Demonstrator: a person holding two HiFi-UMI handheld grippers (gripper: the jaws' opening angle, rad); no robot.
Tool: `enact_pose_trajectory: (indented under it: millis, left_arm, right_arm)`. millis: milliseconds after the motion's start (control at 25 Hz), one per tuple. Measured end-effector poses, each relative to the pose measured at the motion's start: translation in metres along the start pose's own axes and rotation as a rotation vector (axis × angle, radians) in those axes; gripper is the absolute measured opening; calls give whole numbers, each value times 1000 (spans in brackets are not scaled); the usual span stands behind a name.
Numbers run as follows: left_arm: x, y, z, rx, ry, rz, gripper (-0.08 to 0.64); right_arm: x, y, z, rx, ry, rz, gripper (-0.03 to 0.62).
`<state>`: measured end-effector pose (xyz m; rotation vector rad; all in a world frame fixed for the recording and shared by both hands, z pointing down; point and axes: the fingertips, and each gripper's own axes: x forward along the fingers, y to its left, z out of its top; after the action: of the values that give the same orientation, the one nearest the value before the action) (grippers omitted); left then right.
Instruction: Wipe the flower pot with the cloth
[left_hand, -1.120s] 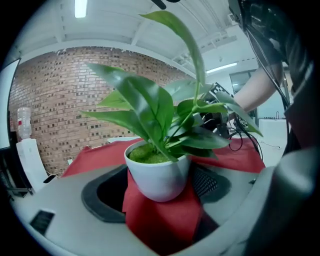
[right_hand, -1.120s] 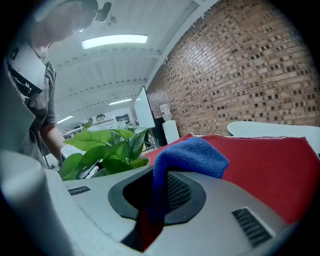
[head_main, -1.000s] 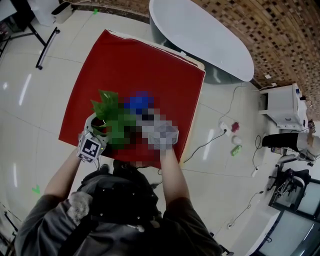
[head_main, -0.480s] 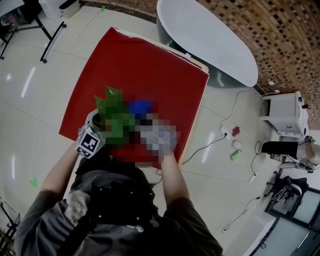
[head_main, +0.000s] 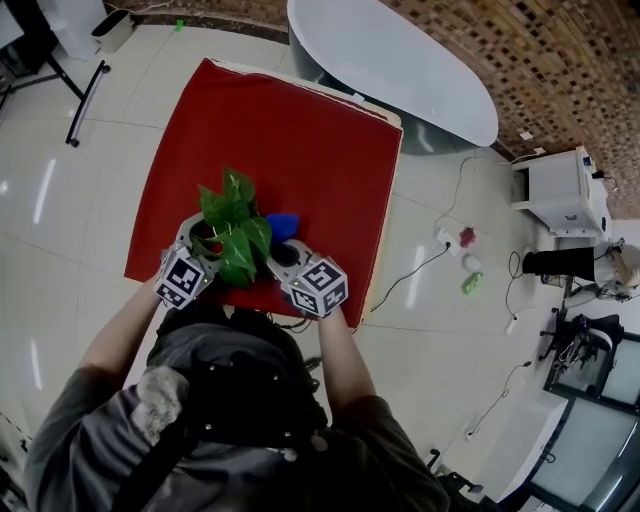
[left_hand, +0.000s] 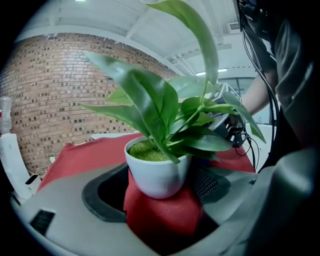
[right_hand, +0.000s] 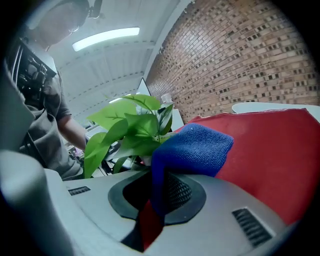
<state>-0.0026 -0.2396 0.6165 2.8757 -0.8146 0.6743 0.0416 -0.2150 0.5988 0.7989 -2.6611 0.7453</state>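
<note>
Our right gripper (head_main: 287, 248) has edged the one blue cloth (head_main: 283, 224) closer to the leaves (head_main: 236, 238), its fingers clenched on it. Our left gripper (head_main: 200, 245) grasps the single white flower pot (left_hand: 157, 175), which stands upright by the near edge of the red worktop (head_main: 290, 130).

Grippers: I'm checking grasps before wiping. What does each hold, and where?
Right gripper clamps the cloth by one end. Left gripper straddles the pot low on its sides; grip cannot be told.
</note>
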Motion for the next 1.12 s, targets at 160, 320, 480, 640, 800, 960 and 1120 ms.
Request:
enact_pose_trajectory:
  millis: [160, 320, 480, 640, 800, 960, 1120]
  left_arm:
    - [0, 1, -2, -2, -7, -22, 416]
    - [0, 0, -3, 52, 15, -41, 417]
    - [-15, -4, -6, 57, 31, -65, 416]
    - [-47, -7, -9, 32, 36, -65, 416]
    - [-70, 1, -14, -33, 31, -17, 416]
    - [-88, 5, -20, -53, 23, 14, 416]
    - [-104, 2, -31, -59, 26, 16, 416]
  right_arm:
    - [5, 16, -10, 31, -11, -15, 66]
    - [4, 17, -11, 52, -32, -56, 66]
    - [-1, 16, -14, 54, -28, -83, 66]
    - [-1, 29, -16, 45, -4, -67, 66]
    - [7, 52, -17, 22, 26, -25, 66]
    - [23, 79, -22, 1, 51, 36, 66]
    - [40, 97, -31, 0, 65, 82, 66]
